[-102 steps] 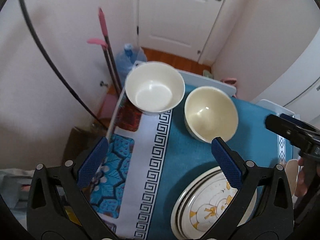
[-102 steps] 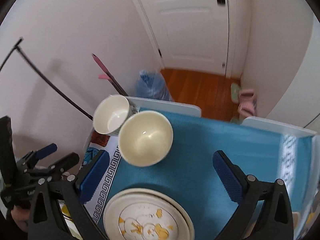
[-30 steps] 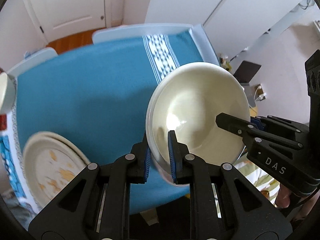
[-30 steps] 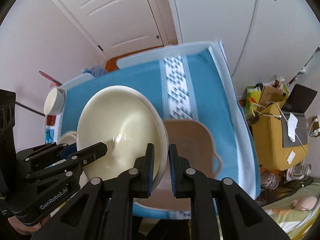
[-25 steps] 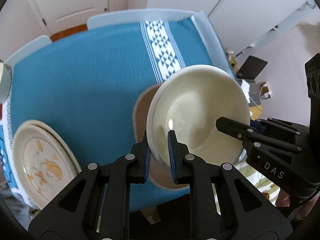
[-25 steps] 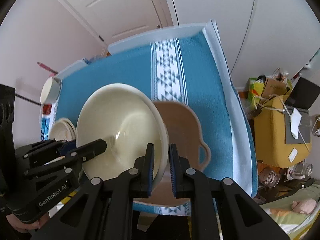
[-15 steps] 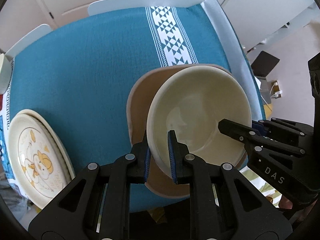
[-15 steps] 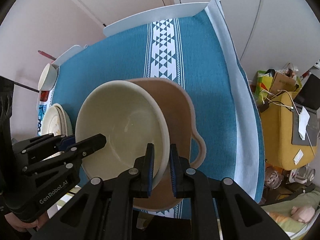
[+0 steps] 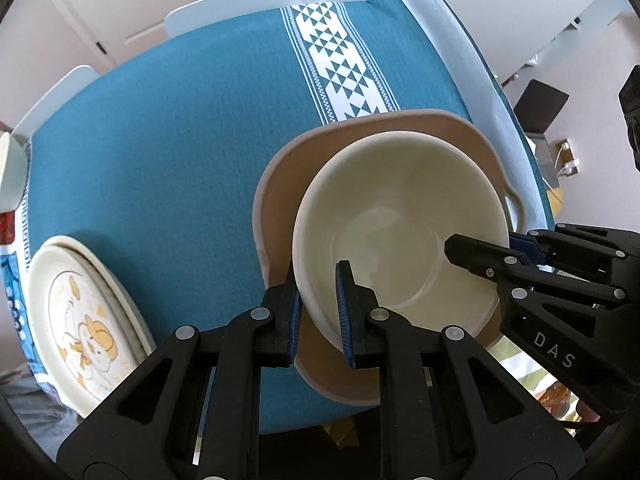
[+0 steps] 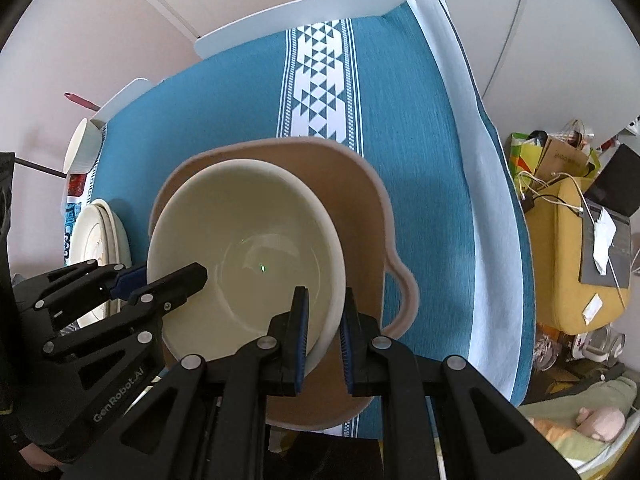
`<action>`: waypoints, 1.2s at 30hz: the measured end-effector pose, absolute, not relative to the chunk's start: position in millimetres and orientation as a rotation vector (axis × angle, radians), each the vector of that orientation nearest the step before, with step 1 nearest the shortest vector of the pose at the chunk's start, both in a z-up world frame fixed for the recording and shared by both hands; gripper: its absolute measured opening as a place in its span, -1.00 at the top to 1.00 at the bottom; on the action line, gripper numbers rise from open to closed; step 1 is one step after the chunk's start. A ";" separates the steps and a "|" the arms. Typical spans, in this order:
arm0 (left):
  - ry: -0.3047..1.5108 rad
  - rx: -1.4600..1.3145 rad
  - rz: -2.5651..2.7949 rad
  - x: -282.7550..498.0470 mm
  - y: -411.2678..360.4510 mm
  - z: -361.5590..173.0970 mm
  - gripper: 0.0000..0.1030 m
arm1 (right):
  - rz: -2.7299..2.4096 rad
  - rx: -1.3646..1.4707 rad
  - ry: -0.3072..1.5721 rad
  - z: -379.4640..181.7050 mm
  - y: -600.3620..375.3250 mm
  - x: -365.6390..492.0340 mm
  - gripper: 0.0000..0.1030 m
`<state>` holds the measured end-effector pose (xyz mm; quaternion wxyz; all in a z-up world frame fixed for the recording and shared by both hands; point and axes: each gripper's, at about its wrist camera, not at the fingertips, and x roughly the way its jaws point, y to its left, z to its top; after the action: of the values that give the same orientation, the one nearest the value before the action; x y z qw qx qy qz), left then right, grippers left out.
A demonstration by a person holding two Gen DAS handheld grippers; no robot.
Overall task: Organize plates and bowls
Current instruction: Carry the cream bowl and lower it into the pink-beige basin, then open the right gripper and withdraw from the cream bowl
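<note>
1. Cream ceramic fills the middle of both wrist views: the bowl sits low inside the tan basin, which rests on the teal cloth.
2. Your left gripper pinches the bowl's rim at about 7 o'clock in its own view, one blue pad inside the wall and one outside.
3. Your right gripper pinches the opposite rim, at about 5 o'clock in its own view, again with one pad on each side of the wall.
4. Each gripper shows in the other's view: the right one comes in at 3 o'clock of the left view, the left one at 8 o'clock of the right view.
5. The basin's handle sticks out at 3 o'clock of the bowl in the right view, lying over the cloth.
6. The plates are stacked at 8 o'clock of the left view, near the basin but apart from it; the top one carries a yellow cartoon print.
7. A second bowl stands at the cloth's far edge, at 10 o'clock of the right view, well apart from the basin.
8. The white patterned band in the cloth runs from the basin toward 12 o'clock.
</note>
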<state>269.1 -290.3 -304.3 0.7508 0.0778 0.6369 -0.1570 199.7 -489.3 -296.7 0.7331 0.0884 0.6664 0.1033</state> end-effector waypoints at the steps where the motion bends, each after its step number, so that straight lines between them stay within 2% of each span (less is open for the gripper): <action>1: 1.387 0.177 -0.346 268.5 -290.9 -304.2 0.73 | 0.224 0.194 1.467 -297.3 -489.3 199.3 0.74; 15: 1.347 0.226 -0.351 263.3 -294.1 -298.2 0.73 | 0.174 0.198 1.497 -293.9 -487.8 196.0 0.74; 24: 1.312 0.231 -0.344 256.6 -292.2 -284.6 0.73 | 0.170 0.237 1.440 -274.0 -498.8 190.5 0.73; 30: 1.232 0.210 -0.355 246.8 -287.1 -248.1 0.73 | 0.184 0.245 1.348 -240.7 -511.5 188.0 0.73; 36: 1.078 0.145 -0.280 238.1 -256.9 -190.7 0.70 | 0.271 0.242 1.216 -199.8 -500.2 189.5 0.73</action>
<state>238.1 -256.9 -190.7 0.8464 0.0688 0.5111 -0.1329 189.5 -500.2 -199.8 0.8052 0.1132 0.5681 0.1268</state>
